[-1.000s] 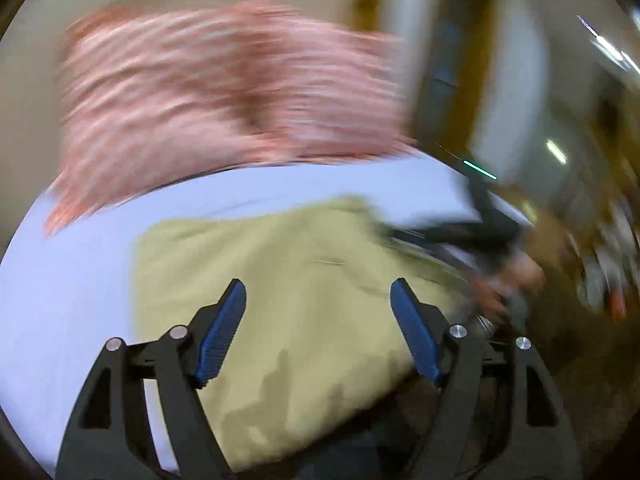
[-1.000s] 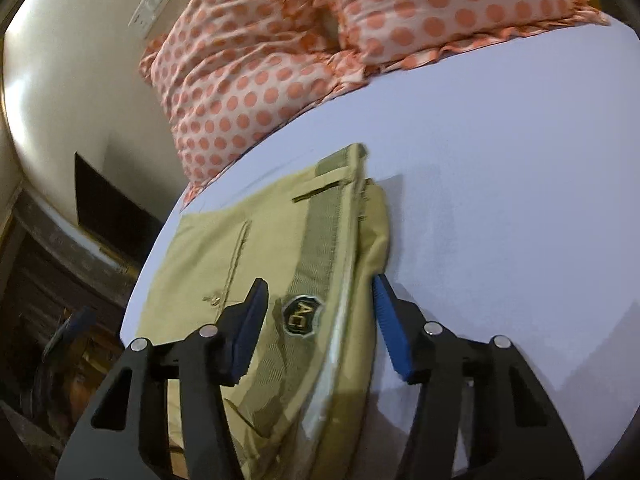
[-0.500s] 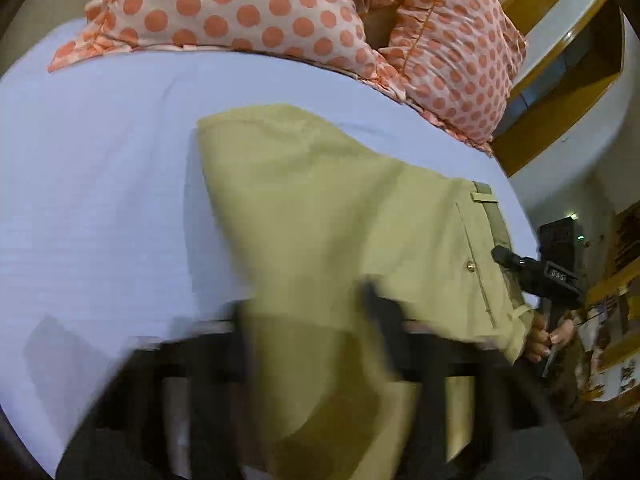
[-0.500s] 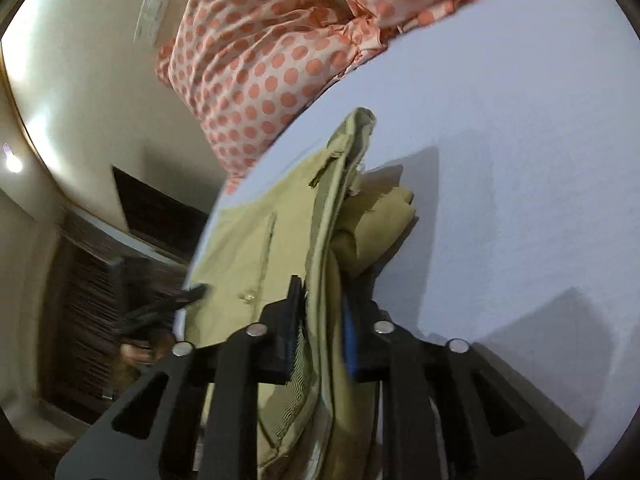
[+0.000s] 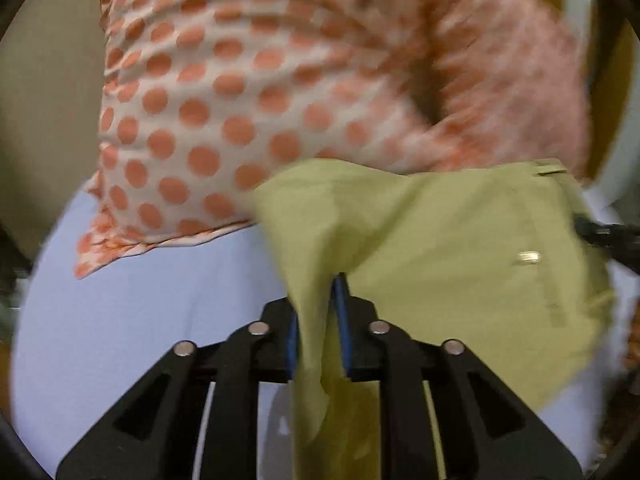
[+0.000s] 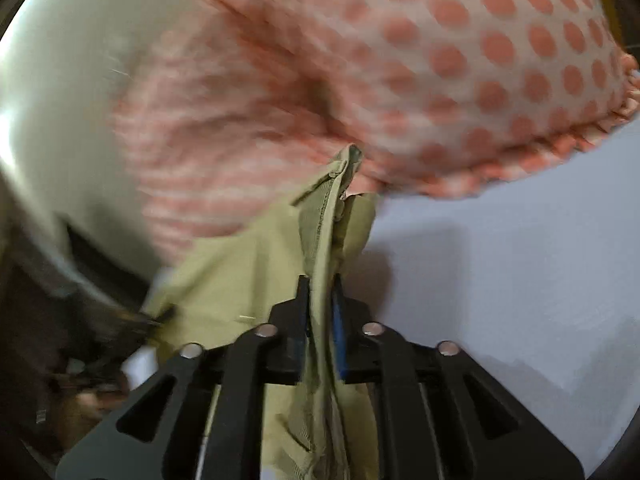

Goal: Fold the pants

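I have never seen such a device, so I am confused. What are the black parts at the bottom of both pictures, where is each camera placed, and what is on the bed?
No robot is here. A person holds one hand tool in each hand, and each tool ends in a two-finger claw with blue pads. A wide-angle camera on each tool looks forward along its fingers, so the black parts are the tool itself.

One picture comes from the left claw, the other from the right claw. Both are closed on the yellow-green pants, which they lift above the pale sheet. Behind lie the orange-dotted pillows. Both pictures are blurred.
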A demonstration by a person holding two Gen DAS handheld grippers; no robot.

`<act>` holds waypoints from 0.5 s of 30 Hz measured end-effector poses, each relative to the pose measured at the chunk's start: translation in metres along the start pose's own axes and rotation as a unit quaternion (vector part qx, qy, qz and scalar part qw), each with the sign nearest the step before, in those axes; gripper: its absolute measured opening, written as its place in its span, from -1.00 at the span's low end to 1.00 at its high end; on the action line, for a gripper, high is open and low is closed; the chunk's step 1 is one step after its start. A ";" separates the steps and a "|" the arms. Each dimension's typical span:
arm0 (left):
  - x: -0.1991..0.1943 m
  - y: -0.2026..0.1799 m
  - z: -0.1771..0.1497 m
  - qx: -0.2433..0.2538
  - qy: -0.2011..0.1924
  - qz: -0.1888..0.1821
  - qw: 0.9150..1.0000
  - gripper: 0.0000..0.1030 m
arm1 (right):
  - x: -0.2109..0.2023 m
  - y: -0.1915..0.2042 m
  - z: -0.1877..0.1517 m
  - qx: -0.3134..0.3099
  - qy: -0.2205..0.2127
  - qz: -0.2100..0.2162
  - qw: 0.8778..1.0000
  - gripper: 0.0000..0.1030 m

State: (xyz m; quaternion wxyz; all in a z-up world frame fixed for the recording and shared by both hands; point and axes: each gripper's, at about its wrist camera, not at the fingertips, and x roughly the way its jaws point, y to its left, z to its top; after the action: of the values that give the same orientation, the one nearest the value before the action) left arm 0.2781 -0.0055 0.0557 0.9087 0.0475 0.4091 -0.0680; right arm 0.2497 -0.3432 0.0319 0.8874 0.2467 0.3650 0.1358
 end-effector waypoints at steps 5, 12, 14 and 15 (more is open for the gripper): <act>-0.041 0.020 -0.023 -0.030 -0.042 -0.043 0.998 -0.56 | -0.019 -0.015 -0.014 0.005 -0.020 -0.012 1.000 -0.45; -0.024 -0.021 -0.040 -0.026 0.040 -0.150 0.988 0.05 | 0.021 0.002 -0.034 0.000 0.066 0.018 0.998 0.45; 0.002 -0.024 -0.044 -0.039 0.059 -0.130 0.989 -0.11 | 0.025 0.002 -0.031 0.018 0.062 0.021 0.998 0.48; -0.002 -0.025 -0.045 -0.040 0.052 -0.119 0.991 -0.11 | 0.023 0.004 -0.032 0.021 0.066 0.011 0.998 0.48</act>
State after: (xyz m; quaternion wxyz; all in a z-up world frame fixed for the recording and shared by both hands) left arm 0.2396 -0.0232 0.0269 0.8729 -0.0343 0.4607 -0.1570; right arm 0.2421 -0.3196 0.0011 0.8544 0.2603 0.4225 0.1539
